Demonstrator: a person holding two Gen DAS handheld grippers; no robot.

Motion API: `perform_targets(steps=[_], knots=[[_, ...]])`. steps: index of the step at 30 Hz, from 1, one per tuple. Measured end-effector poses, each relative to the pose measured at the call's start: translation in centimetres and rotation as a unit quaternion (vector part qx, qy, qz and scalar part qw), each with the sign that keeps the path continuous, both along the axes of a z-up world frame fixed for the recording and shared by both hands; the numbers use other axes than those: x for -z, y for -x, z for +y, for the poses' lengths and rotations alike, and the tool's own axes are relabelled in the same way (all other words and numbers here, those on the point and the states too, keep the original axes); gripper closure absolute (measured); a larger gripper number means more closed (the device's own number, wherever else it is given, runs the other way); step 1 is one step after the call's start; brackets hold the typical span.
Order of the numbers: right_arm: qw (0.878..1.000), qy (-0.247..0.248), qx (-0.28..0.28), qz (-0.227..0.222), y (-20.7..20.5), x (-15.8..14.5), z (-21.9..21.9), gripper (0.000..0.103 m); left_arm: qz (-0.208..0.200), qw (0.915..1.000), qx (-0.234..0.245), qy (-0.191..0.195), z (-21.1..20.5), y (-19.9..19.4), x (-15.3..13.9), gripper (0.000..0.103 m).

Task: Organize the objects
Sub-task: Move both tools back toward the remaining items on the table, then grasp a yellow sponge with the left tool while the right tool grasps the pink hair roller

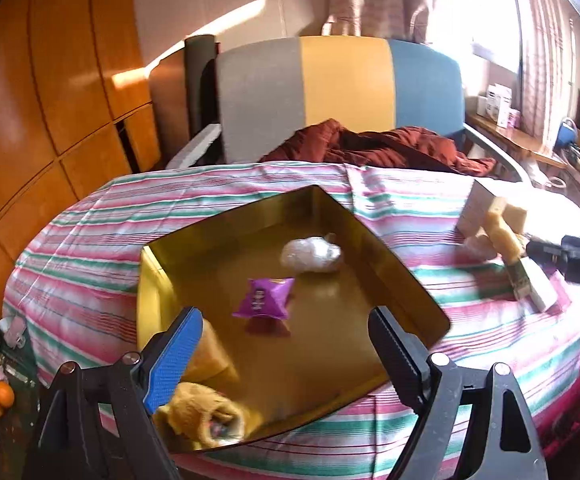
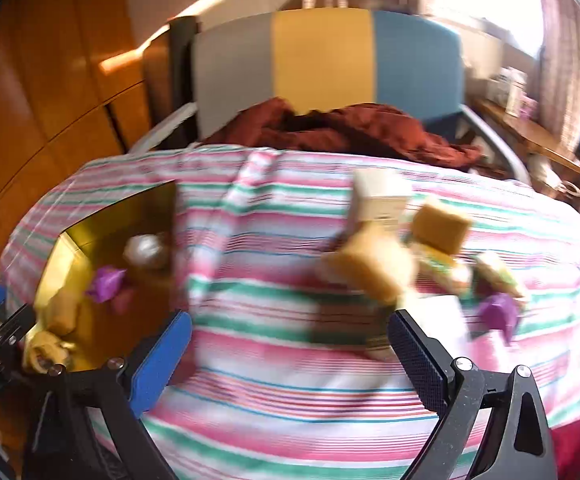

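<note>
Both grippers, left (image 1: 286, 344) and right (image 2: 290, 354), hang with fingers spread and empty over the striped cloth (image 1: 90, 248), the gold tray (image 1: 330, 352) centre frame holding a purple packet (image 1: 264, 298), blocks (image 2: 374, 268) blurred at right, wooden cupboards (image 1: 50, 80) upper left.

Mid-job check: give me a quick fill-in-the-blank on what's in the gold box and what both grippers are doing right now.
1. The purple snack packet lies inside the ____ box.
2. The left gripper is open and holds ____.
3. The white crumpled bag lies ____ from the camera than the purple packet.
4. The bed cover under the open right gripper has a ____ pattern.

Missing words: gold; nothing; farther; striped
</note>
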State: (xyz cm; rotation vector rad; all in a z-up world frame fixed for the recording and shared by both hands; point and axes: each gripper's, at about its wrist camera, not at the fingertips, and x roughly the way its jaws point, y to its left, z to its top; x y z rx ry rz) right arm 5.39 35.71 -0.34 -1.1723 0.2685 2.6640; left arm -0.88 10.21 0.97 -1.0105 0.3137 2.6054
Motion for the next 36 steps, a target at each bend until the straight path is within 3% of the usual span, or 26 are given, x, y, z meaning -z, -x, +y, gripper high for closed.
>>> perform_targets(steps=[7,12,15,19,25,31,36], knots=[[0.996,-0.023,0.087,0.0,-2.0,-0.4,7.6,0.004,-0.028,0.9977,0.061,-0.011,3.3,-0.5,0.5,0.016],[0.985,-0.031,0.167,0.016,-3.9,-0.5,13.8,0.001,-0.066,0.9927,0.098,-0.02,6.2,-0.7,1.3,0.017],[0.974,-0.004,0.223,0.033,-5.6,0.3,17.3,0.001,-0.093,0.9872,0.127,-0.023,8.3,-0.8,1.9,0.018],[0.956,0.066,0.282,0.038,-7.2,1.8,20.4,0.001,-0.123,0.9775,0.169,-0.028,11.8,-1.1,2.7,0.018],[0.955,0.096,0.279,0.042,-7.2,2.2,20.5,0.001,-0.139,0.9689,0.202,-0.033,16.7,-0.8,2.9,0.022],[0.96,0.105,0.258,0.028,-6.6,2.7,20.1,0.001,-0.124,0.9659,0.226,-0.023,21.3,0.5,2.6,0.024],[0.958,0.126,0.256,0.028,-6.8,3.0,20.4,0.001,-0.146,0.964,0.221,-0.026,24.3,3.2,3.4,0.024]])
